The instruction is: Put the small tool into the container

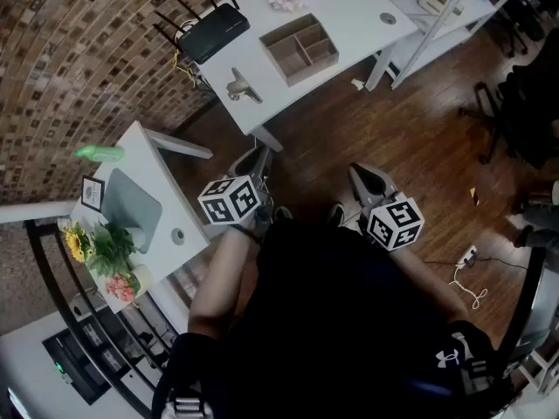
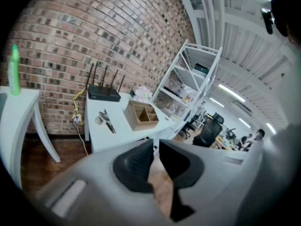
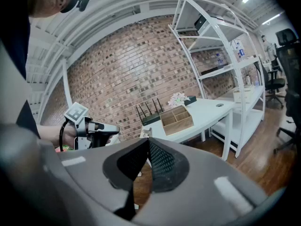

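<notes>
Well away, the box (image 1: 301, 49) lies bare inside, tool (image 1: 242, 87) beside it on the table (image 1: 349, 11); left gripper (image 1: 253, 159) barely ajar, right gripper (image 1: 366, 178) pinched together, both empty.

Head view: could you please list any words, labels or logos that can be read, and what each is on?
Framed card on the small table: print too small to read.
White logo on the person's dark clothing: a brand mark, no letters.
Nothing else is legible.
</notes>
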Available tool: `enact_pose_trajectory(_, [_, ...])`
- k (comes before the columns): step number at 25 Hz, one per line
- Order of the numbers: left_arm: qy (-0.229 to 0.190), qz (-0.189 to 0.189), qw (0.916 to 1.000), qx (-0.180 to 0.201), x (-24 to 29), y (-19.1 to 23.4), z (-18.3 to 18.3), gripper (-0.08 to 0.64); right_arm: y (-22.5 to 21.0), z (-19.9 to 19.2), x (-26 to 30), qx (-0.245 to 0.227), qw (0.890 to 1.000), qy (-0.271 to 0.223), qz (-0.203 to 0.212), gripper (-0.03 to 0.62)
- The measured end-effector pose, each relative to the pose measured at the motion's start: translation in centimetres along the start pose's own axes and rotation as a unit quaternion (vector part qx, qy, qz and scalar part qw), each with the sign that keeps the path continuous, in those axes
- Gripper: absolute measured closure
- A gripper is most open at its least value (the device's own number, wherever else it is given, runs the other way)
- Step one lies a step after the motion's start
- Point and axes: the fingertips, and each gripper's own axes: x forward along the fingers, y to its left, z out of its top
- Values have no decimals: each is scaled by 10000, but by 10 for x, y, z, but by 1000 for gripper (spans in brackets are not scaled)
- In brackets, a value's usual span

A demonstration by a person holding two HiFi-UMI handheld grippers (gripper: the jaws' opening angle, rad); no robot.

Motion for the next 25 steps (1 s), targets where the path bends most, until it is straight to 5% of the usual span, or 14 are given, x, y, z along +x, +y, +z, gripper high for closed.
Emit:
enact_pose_trajectory(10, [-10, 658, 9978, -56, 54, 88, 59, 466, -35, 10, 19, 167, 9997, 126, -82, 589])
enact_pose_trajectory(20, [760, 882, 9890, -908, 148, 214, 73, 445, -78, 73, 91, -181, 9974, 161, -675, 589])
enact_pose_trajectory(25, [1067, 522, 9825, -1436, 174, 235, 64, 417, -78, 91, 133, -284, 9964, 465, -657, 589])
